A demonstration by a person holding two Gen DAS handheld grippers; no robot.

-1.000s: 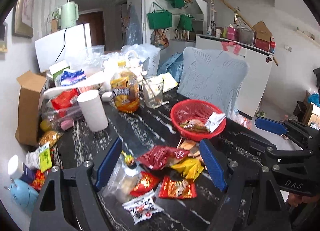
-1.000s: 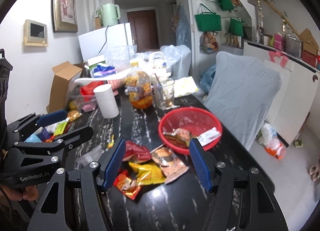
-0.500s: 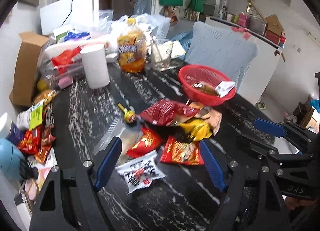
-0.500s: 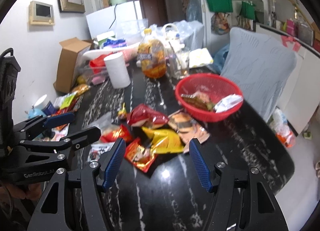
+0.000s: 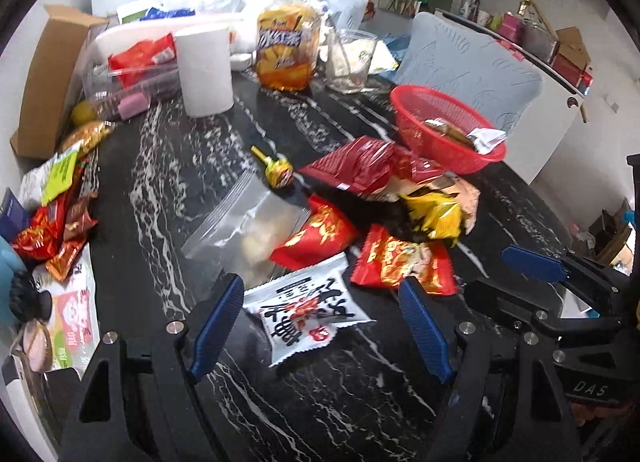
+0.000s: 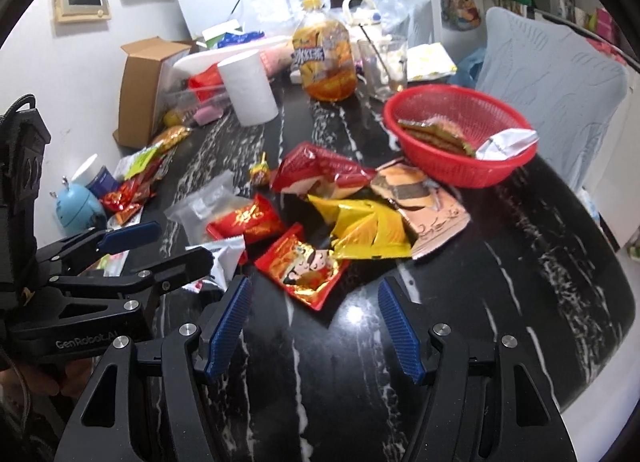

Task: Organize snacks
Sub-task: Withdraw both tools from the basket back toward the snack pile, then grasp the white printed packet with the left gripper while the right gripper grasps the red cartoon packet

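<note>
Black marble table (image 5: pixel 168 166) with white veins carries the whole scene; clutter fills its far end. Landmark for all positions: the red basket (image 5: pixel 420 102), which already holds two packets.

Loose snack packets lie in a heap just in front of the basket, on the near side. Touching the basket's near rim lies a large red bag (image 5: pixel 360 170). Nearer than that sits a yellow packet (image 5: pixel 436 214), with a red-and-gold packet (image 5: pixel 400 262) in front of it. To the left of these lie a small red packet (image 5: pixel 316 234) and a clear zip bag (image 5: pixel 240 226). Nearest of all, farthest from the basket, lies a white packet (image 5: pixel 308 310).

Left gripper (image 5: pixel 320 326): jaws apart, nothing held, one finger on each side of the white packet and not pressing it. Right gripper (image 6: pixel 314 326): jaws apart, empty, just short of the red-and-gold packet (image 6: pixel 308 266).

Handling, as judged:
- All packets are light, thin foil or film, soft and crinkly.
- The film is likely slippery on the polished stone; a flat packet may slide rather than lift.
- Contents may crush; close gently.
- Take hold at a crimped end seal or a raised edge, not across the puffed middle.
</note>
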